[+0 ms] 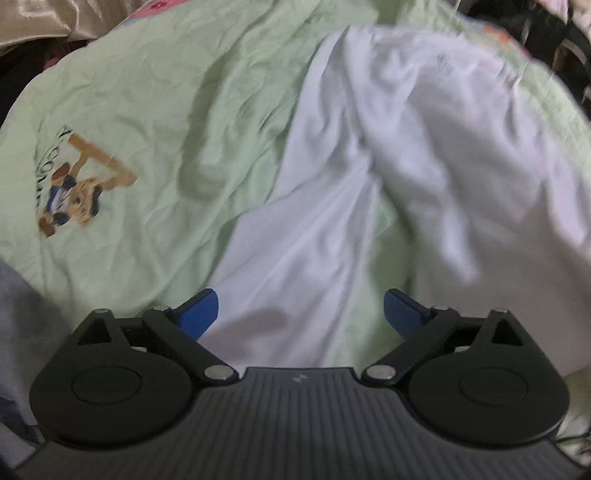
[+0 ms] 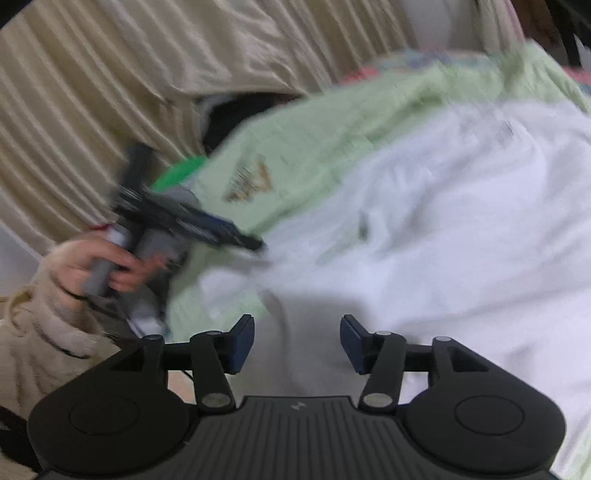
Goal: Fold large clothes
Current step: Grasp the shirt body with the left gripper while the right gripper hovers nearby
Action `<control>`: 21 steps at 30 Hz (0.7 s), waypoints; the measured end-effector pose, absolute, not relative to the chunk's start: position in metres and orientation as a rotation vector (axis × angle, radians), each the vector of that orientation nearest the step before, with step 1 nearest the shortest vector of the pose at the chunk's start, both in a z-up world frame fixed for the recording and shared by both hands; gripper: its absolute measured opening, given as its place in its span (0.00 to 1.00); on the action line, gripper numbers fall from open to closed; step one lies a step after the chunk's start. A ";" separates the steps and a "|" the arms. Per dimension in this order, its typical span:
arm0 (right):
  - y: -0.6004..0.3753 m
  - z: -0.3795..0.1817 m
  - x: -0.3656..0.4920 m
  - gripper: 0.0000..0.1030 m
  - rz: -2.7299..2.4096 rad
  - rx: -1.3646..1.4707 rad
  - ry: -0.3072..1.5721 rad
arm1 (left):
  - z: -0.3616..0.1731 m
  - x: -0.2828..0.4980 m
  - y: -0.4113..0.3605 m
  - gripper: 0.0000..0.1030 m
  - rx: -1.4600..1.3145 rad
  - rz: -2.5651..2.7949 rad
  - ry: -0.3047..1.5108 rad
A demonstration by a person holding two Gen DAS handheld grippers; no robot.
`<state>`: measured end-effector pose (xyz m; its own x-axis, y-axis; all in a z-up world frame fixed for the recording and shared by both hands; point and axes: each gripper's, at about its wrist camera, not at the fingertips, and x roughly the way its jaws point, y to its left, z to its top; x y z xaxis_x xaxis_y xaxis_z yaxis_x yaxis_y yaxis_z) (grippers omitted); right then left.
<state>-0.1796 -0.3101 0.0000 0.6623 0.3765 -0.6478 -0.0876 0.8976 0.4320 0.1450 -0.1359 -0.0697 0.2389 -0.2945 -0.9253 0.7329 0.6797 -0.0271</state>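
Note:
A large white garment [image 1: 424,147] lies rumpled across a pale green sheet [image 1: 129,110] that carries a bear print [image 1: 74,192]. My left gripper [image 1: 301,314] points down over the garment's near end, its blue pads wide apart with nothing pinched between them. In the right wrist view the same white garment [image 2: 443,221] fills the right side. My right gripper [image 2: 297,343] hovers open above its near edge, and no cloth is held. A hand [image 2: 107,266] in a cream sleeve holds the left gripper [image 2: 221,230] at the left, blurred.
Pleated beige fabric [image 2: 92,92] hangs behind the green sheet [image 2: 314,140]. A bright green object [image 2: 181,171] shows beside the left gripper. Grey cloth [image 1: 14,314] lies at the left edge, and dark clutter [image 1: 535,29] sits at the far right.

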 end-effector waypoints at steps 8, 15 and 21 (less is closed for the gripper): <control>-0.261 0.006 -0.163 0.69 0.303 0.223 0.840 | -0.130 0.157 -0.124 1.00 0.668 -0.659 1.174; -0.254 -0.012 -0.140 0.69 0.289 0.282 0.865 | -0.115 0.171 -0.095 0.33 0.518 -0.706 1.172; -0.258 -0.019 -0.130 0.69 0.225 0.337 0.855 | -0.098 0.168 -0.092 0.05 0.394 -0.852 1.147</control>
<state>-0.1296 -0.2582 -0.0188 0.6372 0.3262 -0.6983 -0.0592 0.9240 0.3777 0.1683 -0.0918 -0.0979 0.1526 -0.3847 -0.9103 0.7602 0.6343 -0.1406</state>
